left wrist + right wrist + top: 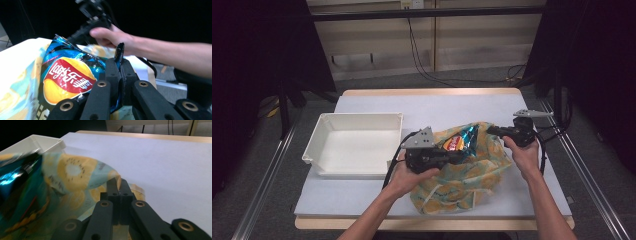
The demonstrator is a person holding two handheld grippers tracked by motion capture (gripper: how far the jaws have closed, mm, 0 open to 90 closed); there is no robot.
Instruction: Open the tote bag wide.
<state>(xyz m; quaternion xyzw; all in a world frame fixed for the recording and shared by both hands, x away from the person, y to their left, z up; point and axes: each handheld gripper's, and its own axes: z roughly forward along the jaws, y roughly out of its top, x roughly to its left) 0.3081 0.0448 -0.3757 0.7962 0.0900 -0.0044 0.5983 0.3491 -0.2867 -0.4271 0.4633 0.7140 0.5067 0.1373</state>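
Pulling a glossy blue foil crisp packet with a red and yellow logo out of a soft yellow-and-teal fruit-print fabric bag looks like the step in hand. The left gripper is clamping its 2 black jaws tight on a corner of the packet, the crinkled foil edge sticking up between them in the left gripper view. The right gripper is pinching the bag's rim with its jaws closed on a fold of cloth, holding the mouth up and open.

The packet is lying half inside the bag's mouth, near the middle of the pale grey table top, with the bag slumped toward the front edge. A white rectangular plastic tray with raised walls is sitting empty just to the left of the bag.

Judging from this, the next move is calling for a steady draw of the packet leftward toward the tray while the right gripper is anchoring the cloth. Foil is slippery and puffy; the limp fabric may drag along with it.
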